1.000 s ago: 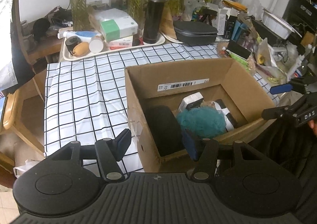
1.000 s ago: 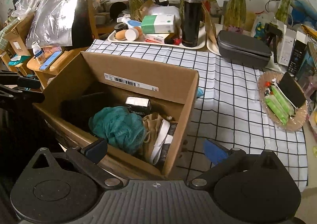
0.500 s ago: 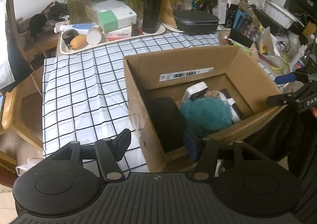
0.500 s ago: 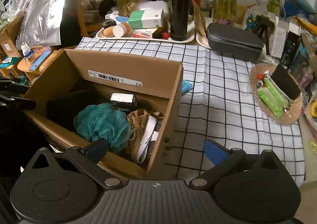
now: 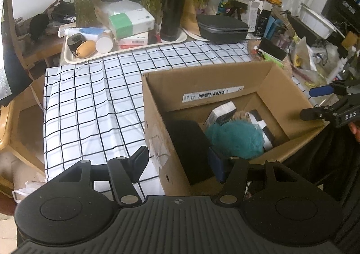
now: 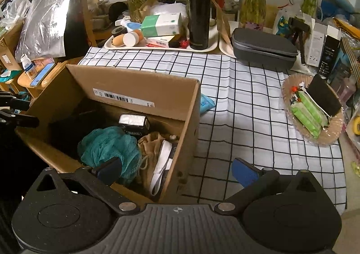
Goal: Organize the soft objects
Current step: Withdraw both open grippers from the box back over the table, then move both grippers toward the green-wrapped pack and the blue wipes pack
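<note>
Two grippers straddle near corners of cardboard box [image 6: 139, 87] on checked tablecloth [image 6: 243, 101]. Left gripper [image 5: 180, 164] spread, gripping nothing; right gripper [image 6: 177, 169] spread, empty. Teal mesh pouf [image 6: 108, 146] sits inside box beside tan cloth [image 6: 150, 148].

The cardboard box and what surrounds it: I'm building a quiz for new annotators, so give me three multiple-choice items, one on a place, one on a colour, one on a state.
1. Where does the black flask stand?
A. on the white tray
B. inside the box
C. on the woven plate

2. What colour is the mesh puff in the cardboard box?
A. red
B. teal
C. yellow

3. How is the right claw?
A. shut on the puff
B. shut on the box wall
C. open, holding nothing

Answers: 1 A, its base sits on the white tray; 2 B, it shows teal in both views; 3 C, its fingers stand wide apart and grip nothing.
</note>
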`<act>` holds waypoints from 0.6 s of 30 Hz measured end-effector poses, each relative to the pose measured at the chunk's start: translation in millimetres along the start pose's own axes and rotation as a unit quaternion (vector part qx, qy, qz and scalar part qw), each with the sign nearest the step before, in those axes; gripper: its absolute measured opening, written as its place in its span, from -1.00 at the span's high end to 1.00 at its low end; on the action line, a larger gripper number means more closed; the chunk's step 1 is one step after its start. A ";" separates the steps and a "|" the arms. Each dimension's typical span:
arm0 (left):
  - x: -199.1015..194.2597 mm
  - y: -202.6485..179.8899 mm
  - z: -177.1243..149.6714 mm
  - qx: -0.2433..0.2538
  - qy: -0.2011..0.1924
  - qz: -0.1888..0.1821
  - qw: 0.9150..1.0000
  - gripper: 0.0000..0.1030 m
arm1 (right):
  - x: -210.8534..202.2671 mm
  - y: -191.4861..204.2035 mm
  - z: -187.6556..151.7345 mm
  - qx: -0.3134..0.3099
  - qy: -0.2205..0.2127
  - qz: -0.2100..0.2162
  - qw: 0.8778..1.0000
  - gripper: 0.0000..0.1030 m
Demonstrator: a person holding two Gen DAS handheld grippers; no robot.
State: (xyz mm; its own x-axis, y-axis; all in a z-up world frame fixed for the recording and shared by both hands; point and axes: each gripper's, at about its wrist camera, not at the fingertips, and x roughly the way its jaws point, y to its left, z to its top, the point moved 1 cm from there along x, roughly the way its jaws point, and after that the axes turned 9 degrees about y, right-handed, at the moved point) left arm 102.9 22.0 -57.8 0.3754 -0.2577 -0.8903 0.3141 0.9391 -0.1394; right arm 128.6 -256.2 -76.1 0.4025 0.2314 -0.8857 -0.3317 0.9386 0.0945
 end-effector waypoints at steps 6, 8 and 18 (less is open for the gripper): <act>-0.3 10.3 11.2 -0.017 -0.005 -0.016 1.000 -0.11 | 1.7 -4.5 12.3 0.002 -0.001 0.003 1.000 -1.00; 0.1 15.1 15.6 -0.028 -0.006 -0.021 0.999 -0.11 | 2.2 -7.4 16.5 0.009 -0.003 0.010 1.000 -1.00; -0.5 31.0 38.1 -0.049 -0.026 -0.028 0.998 -0.11 | 5.7 -29.0 42.3 0.056 -0.012 0.027 0.998 -1.00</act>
State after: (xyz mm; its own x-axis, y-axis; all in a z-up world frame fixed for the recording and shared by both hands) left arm 145.7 42.6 -45.2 0.4055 -0.3196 -0.8564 0.2503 0.9399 -0.2322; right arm 176.5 -271.2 -64.7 0.4071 0.2876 -0.8669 -0.2573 0.9468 0.1933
